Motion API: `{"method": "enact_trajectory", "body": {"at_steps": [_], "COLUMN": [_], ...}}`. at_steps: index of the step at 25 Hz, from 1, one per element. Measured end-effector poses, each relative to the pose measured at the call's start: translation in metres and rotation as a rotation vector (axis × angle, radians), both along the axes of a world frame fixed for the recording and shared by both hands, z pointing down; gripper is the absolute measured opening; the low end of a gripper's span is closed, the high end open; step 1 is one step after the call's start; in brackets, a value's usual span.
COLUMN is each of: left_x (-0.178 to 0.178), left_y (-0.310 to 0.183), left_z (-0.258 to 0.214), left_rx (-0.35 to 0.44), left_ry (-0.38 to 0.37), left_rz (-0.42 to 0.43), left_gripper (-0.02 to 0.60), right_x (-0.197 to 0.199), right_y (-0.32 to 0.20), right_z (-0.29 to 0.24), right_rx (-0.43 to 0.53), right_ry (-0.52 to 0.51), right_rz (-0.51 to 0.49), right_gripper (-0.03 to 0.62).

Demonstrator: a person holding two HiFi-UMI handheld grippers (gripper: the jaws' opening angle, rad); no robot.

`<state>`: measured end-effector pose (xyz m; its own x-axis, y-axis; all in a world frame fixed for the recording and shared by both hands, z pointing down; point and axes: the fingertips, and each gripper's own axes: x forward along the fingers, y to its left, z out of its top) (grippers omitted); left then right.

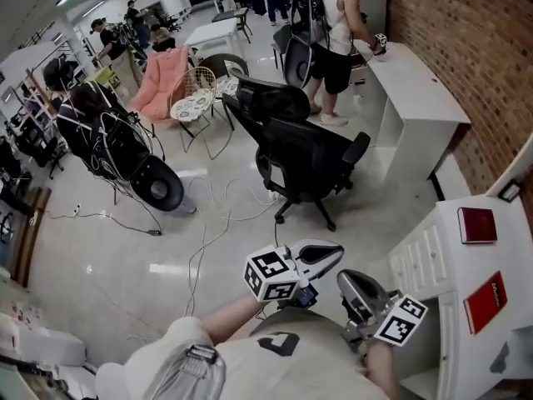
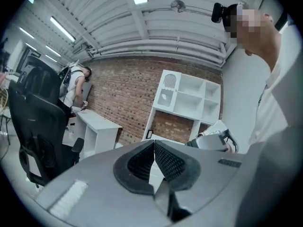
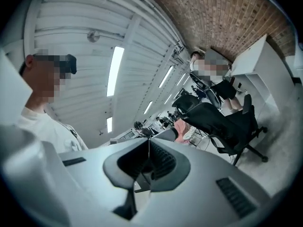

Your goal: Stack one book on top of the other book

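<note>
Two books lie on the white desk [image 1: 466, 265] at the right of the head view: a dark red book [image 1: 476, 224] further away and a brighter red book [image 1: 485, 302] nearer to me. Both grippers hang close to my chest, left of the desk and well apart from the books. My left gripper [image 1: 331, 252] is shut with nothing in it, its dark pads meeting at the tips [image 2: 154, 143]. Beside it my right gripper [image 1: 350, 280] is also shut and empty [image 3: 148, 141]. Neither book shows in the gripper views.
A black office chair [image 1: 304, 161] stands on the floor ahead, with cables [image 1: 208, 232] trailing beside it. Another white desk [image 1: 416, 90] runs along the brick wall, where a person [image 1: 337, 32] stands. A white shelf unit [image 2: 189, 96] rises above my desk.
</note>
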<state>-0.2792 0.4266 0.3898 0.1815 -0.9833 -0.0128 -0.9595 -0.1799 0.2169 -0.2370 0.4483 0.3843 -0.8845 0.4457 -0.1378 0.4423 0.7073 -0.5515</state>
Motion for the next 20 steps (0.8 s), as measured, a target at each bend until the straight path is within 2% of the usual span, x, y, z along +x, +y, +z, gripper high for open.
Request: {"method": "enact_trajectory", "body": {"at_steps": [2,6,11,16,20], "left_x": [-0.014,-0.040,-0.074,-0.077,-0.072], "left_y": [0.008,0.018,0.011,0.000,-0.011], "left_z": [-0.002,0.003,0.022,0.014,0.011], "left_rx": [0.013,0.014,-0.029,-0.012,-0.013], "left_ry": [0.006,0.011,0.070,0.097,0.112], "left_rz": [-0.005,-0.019,-0.047,-0.019,-0.053], "left_gripper": [0.006,0.006,0.006,0.006,0.006], "right_x": [-0.014,-0.039,-0.063,-0.069,-0.065], "right_y": [0.009,0.011,0.016,0.006,-0.011], "right_z": [-0.001,0.005,0.020,0.025,0.019], "right_rx": [0.024,0.014,0.020,0.012,0.014], "right_ry": [-0.001,-0.001,0.039,0.074,0.064], "right_rz": [-0.022,-0.040,-0.050,-0.028,-0.049], "right_gripper": [0.006,0.006,0.006,0.006,0.006]}}
